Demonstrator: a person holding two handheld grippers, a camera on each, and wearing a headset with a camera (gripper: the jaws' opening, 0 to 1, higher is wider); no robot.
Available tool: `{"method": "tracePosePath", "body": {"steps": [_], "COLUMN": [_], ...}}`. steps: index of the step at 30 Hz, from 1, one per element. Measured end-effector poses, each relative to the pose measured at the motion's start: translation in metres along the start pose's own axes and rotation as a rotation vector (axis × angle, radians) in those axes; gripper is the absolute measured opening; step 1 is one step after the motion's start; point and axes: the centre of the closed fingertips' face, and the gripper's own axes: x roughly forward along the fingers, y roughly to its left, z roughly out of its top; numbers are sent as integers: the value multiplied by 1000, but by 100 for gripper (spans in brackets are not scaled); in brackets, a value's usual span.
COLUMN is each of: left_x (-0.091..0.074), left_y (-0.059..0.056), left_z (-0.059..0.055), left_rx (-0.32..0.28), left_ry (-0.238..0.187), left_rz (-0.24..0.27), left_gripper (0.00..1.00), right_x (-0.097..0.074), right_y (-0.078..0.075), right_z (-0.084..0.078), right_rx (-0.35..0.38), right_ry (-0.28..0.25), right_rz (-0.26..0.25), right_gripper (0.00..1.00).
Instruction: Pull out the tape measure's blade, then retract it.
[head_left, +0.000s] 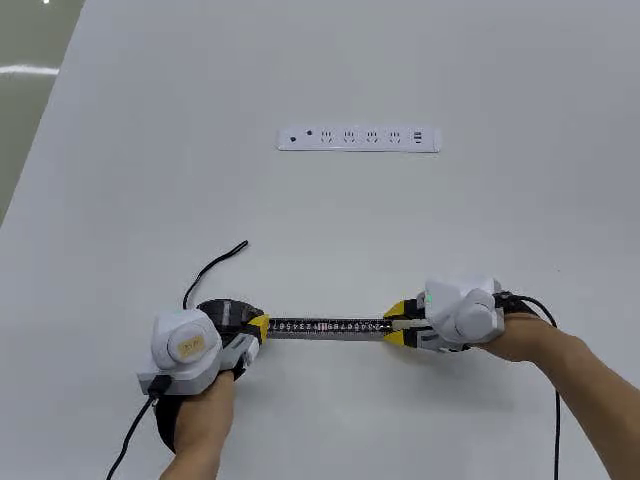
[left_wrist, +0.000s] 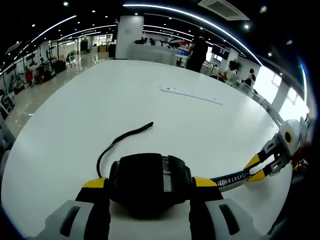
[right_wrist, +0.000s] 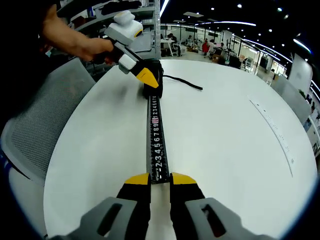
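Black and squat, the tape measure (head_left: 225, 314) sits close to the near edge of the white table (head_left: 450, 220), toward its left side, clamped in the left claw (head_left: 255, 328). In the left gripper view the two yellow tips press on either flank of it, so that claw is closed on it. From the tape measure the blade (head_left: 325, 327) runs along the near edge to the right claw (head_left: 397, 323). I cannot tell whether it is touching the table or just above it. The right claw is narrow, pinching the blade's free end: in the right gripper view the printed numbers begin right at its yellow tips and climb away toward the tape measure. A thin black wrist strap (head_left: 212, 263) trails toward the table's middle, and a white power strip (head_left: 358, 138) lies well apart toward the far edge.

As to progress, the pull-out looks under way or nearly done: a short run of blade is out, straight between the two claws. Whether more is to be drawn I cannot judge. The retracting half is not yet done. It would likely call for bringing the right claw back toward the tape measure, or letting the end go so the spring takes it in, while the left claw holds firm.
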Motion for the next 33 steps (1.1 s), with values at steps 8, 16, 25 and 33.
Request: {"method": "tracePosePath", "body": {"steps": [8, 16, 25, 33], "left_x": [0, 0, 0, 0], "left_y": [0, 0, 0, 0], "left_z": [0, 0, 0, 0], "left_rx": [-3, -7, -7, -6], "left_ry": [2, 3, 6, 6], "left_rz": [-3, -6, -9, -8], "left_gripper": [61, 61, 61, 61], "right_x": [7, 17, 29, 35], "right_y": [0, -1, 0, 0], "right_z": [7, 17, 28, 35], "right_rx": [-1, -4, -14, -17], "right_ry": [-7, -14, -22, -29], "right_rz": [3, 5, 13, 16], "right_gripper": [12, 12, 12, 12]}}
